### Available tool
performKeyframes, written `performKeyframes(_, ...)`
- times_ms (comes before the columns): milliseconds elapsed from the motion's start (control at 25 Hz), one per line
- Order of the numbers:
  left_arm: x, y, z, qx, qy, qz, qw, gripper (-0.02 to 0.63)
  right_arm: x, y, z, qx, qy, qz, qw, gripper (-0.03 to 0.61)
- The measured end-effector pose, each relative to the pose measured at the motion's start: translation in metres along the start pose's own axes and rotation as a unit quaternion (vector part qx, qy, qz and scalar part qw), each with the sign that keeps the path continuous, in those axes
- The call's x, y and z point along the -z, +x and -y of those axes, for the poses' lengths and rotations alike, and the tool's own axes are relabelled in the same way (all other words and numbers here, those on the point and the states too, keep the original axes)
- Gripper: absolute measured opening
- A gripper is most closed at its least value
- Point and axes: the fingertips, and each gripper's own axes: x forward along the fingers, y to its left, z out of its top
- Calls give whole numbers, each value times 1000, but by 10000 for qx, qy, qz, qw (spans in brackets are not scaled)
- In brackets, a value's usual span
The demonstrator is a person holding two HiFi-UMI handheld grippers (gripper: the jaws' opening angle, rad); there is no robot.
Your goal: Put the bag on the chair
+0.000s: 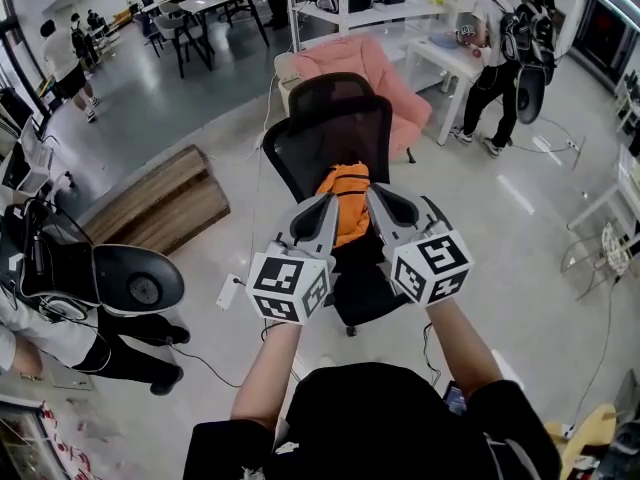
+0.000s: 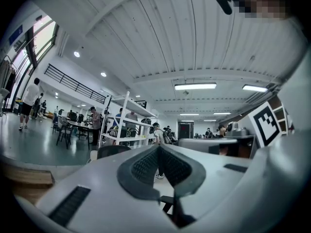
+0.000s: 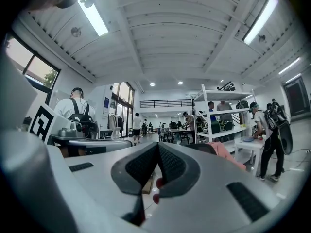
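The orange bag [image 1: 347,201] lies on the seat of the black mesh office chair [image 1: 330,128], leaning up against the backrest. From the head view it shows between the noses of the two grippers, which are held side by side over the front of the seat. Whether either one touches the bag I cannot tell. The left gripper [image 1: 327,208] has its jaws brought right together, the ribbed pads [image 2: 146,166] meeting at the tip with nothing caught between them. The right gripper [image 1: 376,197] is the same, its pads [image 3: 141,166] pressed together at the tip and holding nothing. Both are carried on bare forearms by the person in a black top. Just behind the chair stands a pink armchair [image 1: 375,68]. A low wooden platform [image 1: 160,203] sits on the floor off to the left. Farther back on the right, a person with a backpack [image 1: 497,48] stands at a white table [image 1: 445,56].
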Motion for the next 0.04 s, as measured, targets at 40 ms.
performKeyframes(40,0,2,2,-1,-1,-5,10000,11,-1,-1,2,-2,10,-7,10000,0)
